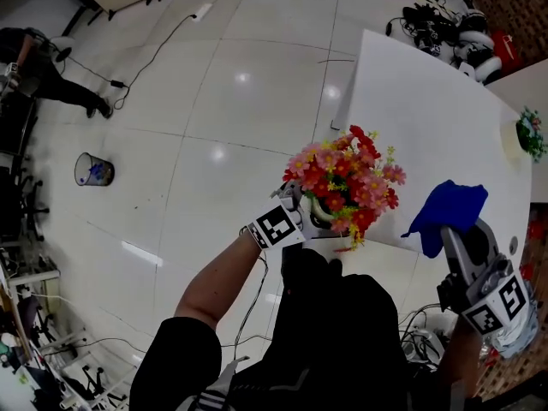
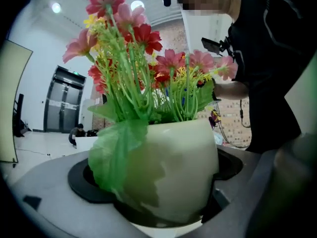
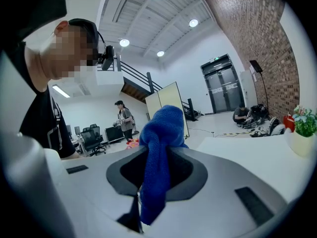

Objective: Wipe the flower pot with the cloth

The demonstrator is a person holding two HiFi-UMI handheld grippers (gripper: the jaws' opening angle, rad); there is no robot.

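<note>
Left gripper [image 1: 305, 209] [image 2: 163, 185]: jaws closed against the sides of the flower pot [image 1: 323, 217] [image 2: 173, 165], a pale, rounded pot that fills the space between them. The pot stands upright, carrying red, pink and yellow flowers [image 1: 347, 180] [image 2: 143, 43] on green stems, with a green leaf [image 2: 116, 152] draped down its front wall. The pot sits over the near left corner of the white table [image 1: 428, 110] (contact between pot base and tabletop cannot be confirmed). Right gripper [image 1: 467, 245] [image 3: 156, 182]: jaws pinched on the blue cloth [image 1: 449, 211] [image 3: 158, 148], which bunches above the jaws and hangs below them in a narrow fold. The cloth is to the right of the pot, apart from it and not touching pot or flowers. A second small potted plant [image 1: 531, 134] [image 3: 303, 128] stands well to the right of the pot, at the table's far edge.
</note>
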